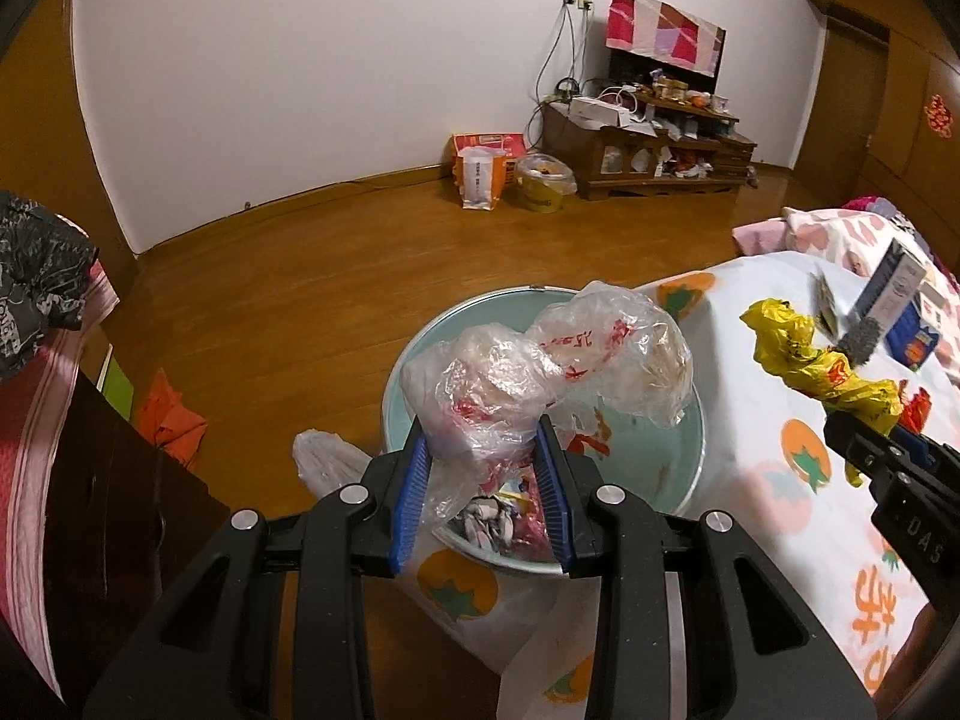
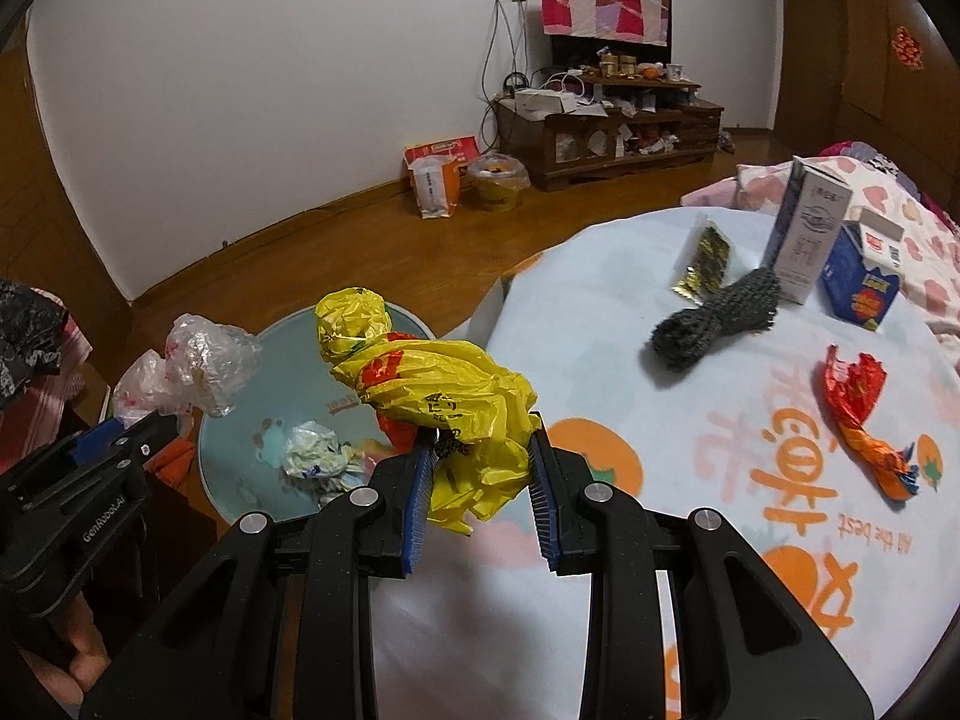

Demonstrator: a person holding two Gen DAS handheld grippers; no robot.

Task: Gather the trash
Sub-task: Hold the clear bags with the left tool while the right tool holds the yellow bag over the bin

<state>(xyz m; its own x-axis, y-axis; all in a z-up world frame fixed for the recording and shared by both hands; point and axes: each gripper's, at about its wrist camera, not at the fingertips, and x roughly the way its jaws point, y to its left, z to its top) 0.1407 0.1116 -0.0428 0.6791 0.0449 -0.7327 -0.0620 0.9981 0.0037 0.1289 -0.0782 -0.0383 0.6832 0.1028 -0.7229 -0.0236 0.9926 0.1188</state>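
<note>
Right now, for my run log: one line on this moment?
left gripper: holds clear bag over bin | right gripper: holds yellow bag

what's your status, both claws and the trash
Left claw shut on clear bag, over bin. Right claw shut on yellow bag, near bin. Nothing blocking.

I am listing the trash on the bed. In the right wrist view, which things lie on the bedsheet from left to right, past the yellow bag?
Gold packet → grey mesh piece → white carton → blue box

Yellow bag [image 2: 432,396], pale-blue basin [image 1: 648,456], orange-patterned tablecloth [image 2: 690,480].
</note>
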